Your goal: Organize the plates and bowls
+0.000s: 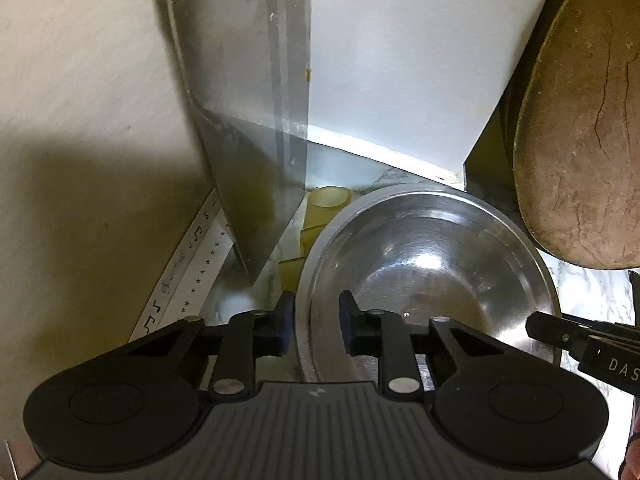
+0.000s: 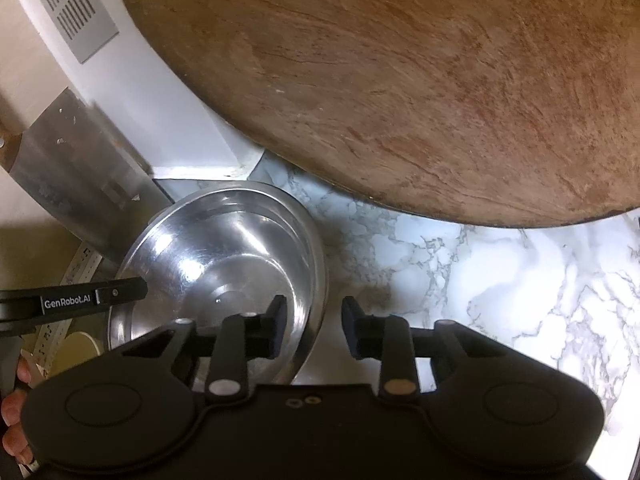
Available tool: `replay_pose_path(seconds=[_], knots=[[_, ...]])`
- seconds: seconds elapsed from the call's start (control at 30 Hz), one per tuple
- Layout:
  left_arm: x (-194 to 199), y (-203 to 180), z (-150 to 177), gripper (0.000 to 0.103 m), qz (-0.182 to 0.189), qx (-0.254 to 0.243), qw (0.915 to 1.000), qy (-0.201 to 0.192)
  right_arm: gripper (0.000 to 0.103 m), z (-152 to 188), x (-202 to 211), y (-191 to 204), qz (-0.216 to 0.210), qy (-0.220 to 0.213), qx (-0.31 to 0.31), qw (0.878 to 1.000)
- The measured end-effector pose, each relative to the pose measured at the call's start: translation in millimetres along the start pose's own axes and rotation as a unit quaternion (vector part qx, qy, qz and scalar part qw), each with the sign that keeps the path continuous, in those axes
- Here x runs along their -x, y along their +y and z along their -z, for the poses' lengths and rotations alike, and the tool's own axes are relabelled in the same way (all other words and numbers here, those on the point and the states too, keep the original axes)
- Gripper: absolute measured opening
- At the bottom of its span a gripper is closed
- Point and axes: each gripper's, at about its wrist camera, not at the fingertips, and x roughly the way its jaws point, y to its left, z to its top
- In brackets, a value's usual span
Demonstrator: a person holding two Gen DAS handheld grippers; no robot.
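Note:
A shiny steel bowl (image 1: pixel 432 264) (image 2: pixel 224 248) sits on the white marble counter (image 2: pixel 480 280), empty inside. My left gripper (image 1: pixel 317 320) straddles the bowl's left rim, one pad outside and one on the inner wall, shut on it. My right gripper (image 2: pixel 315 320) straddles the opposite rim the same way, with one finger inside the bowl and one over the counter. In the left wrist view one of the right gripper's fingers (image 1: pixel 540 326) reaches over the far rim. A finger of the left gripper (image 2: pixel 128 292) shows in the right wrist view.
A big round wooden board (image 2: pixel 400 80) (image 1: pixel 580 140) leans close behind and beside the bowl. A cleaver blade (image 1: pixel 240 80) stands against the wall next to a white box (image 1: pixel 400 60). Pale yellow cups (image 1: pixel 328 200) lie in the corner. A person's fingers (image 2: pixel 16 400) show at the lower left.

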Motion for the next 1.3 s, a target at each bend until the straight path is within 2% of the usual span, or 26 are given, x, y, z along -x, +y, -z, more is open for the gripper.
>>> replay_pose_path(seconds=[0.07,0.3,0.47,0.7,1.0,1.3], knots=[[1.3,0.8,-0.6,0.016,-0.005,0.004,1.0000,0.005,0.012,0.4,0.0,-1.5,-0.001,0.001,-0.008,1.000],[12.1,2.8,-0.2,0.014,0.008,0.017,0.9998,-0.002,0.012,3.4,9.6,-1.1,0.006,-0.008,-0.013,1.000],[29.6,-1.2,2.7,0.014,0.020,0.015,0.9996,-0.013,0.011,3.5,30.2,-1.2,0.007,-0.029,-0.009,1.000],[65.7,-11.9,12.1,0.014,0.034,-0.001,0.9992,-0.020,0.011,11.0,65.6,-5.0,0.003,-0.037,-0.012,0.999],[116.8,-19.9,45.0,0.014,0.046,-0.015,0.9986,-0.021,0.011,36.3,114.9,-2.4,-0.001,-0.041,-0.012,0.999],[161.5,-13.6,91.4,0.014,0.062,-0.029,0.9974,-0.022,0.011,80.4,155.5,11.9,-0.001,-0.045,-0.011,0.999]])
